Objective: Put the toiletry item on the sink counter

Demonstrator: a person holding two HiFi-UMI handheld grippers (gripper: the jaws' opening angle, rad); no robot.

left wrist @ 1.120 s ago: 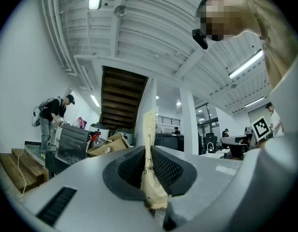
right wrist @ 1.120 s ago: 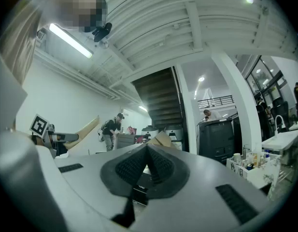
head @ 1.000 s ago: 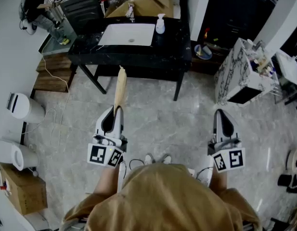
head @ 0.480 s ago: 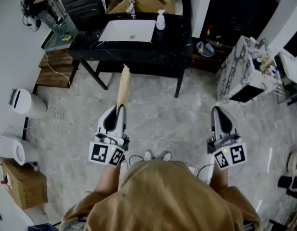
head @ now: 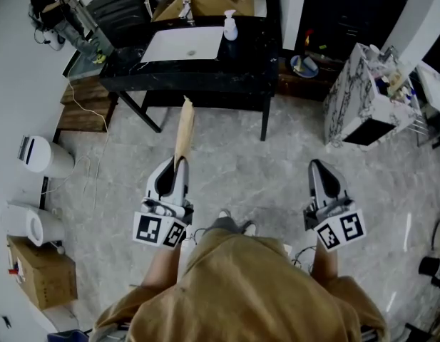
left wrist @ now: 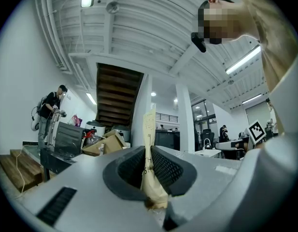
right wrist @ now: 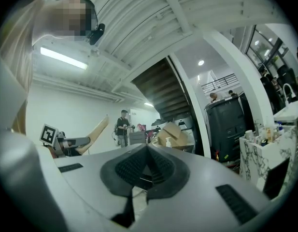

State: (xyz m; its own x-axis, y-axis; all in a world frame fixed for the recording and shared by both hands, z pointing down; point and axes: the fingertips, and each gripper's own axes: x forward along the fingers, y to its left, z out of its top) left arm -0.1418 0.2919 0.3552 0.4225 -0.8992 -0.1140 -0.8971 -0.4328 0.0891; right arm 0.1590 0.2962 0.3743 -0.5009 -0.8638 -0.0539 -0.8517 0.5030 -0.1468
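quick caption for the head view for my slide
Head view: left gripper clamps a long tan wrapped item, right gripper shut and empty, black sink counter ahead.

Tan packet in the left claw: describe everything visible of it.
It is a long, slim, flat tan packet, paper-like, with dark print I cannot read. Its near end is pinched between the shut jaws of the left claw; the rest sticks out straight past them, toward the black sink counter. It hangs in the air over the floor, short of the counter; nothing else touches it.
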